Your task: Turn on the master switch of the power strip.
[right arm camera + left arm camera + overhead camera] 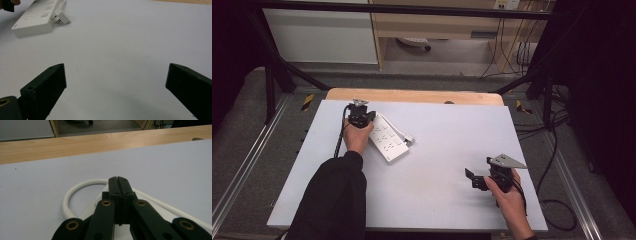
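Tabletop (437, 165): white sheet over a wooden board; a strip of bare wood shows along the far edge.

Power strip (388, 137): white, lying flat and slantwise near the far left corner, sockets up. Its plug (408, 140) rests against the right-hand side, and its cord (75, 192) loops off the far end toward the far edge.

My left tool (359, 119): jaws pressed fully together, tips over the far end of the power strip, just beside the cord loop. I see nothing pinched between them.

My right tool (476, 179): jaws spread wide, empty, hovering near the near right corner, well apart from the power strip.

Step, as I judge it: setting up on the power strip. The next move likely calls for reopening my left tool before any grasp.
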Tool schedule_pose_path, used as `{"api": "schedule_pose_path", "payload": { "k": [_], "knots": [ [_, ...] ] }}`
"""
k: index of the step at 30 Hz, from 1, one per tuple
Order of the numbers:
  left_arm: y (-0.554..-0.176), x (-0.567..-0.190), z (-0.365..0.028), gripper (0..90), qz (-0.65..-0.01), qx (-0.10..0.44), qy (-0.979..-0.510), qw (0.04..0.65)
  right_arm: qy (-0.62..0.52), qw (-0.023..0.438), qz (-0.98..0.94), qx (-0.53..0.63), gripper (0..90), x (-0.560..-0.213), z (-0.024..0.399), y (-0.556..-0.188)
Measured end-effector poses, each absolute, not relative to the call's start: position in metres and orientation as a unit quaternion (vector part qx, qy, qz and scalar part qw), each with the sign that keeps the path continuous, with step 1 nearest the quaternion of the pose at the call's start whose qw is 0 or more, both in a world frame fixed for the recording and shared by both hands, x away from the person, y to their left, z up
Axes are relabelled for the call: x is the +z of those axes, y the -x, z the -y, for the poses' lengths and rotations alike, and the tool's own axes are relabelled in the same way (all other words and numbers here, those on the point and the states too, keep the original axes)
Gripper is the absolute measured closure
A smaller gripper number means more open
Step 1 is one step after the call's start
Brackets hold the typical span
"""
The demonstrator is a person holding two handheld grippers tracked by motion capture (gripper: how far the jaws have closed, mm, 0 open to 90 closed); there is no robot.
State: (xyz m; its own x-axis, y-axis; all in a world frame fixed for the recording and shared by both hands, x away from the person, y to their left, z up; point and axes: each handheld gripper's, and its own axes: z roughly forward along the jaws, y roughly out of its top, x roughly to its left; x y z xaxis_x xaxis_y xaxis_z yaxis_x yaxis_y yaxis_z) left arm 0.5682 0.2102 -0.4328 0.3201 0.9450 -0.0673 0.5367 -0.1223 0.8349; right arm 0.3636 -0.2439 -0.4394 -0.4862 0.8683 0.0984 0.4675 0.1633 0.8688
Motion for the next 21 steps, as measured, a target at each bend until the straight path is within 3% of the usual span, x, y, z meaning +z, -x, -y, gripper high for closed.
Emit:
{"api": "schedule_pose_path", "payload": {
  "k": [13,21],
  "knots": [
    [-0.5612,-0.4284,-0.2135,90.0,-0.523,0.247,-0.705,0.409,-0.454,0.222,-0.731,0.458,3.5,-0.4390,0.2433,-0.3637],
    [-0.5582,-0.4229,-0.2180,73.1,-0.525,0.254,-0.699,0.414,-0.455,0.221,-0.731,0.459,3.5,-0.4389,0.2429,-0.3636]
  ]
}}
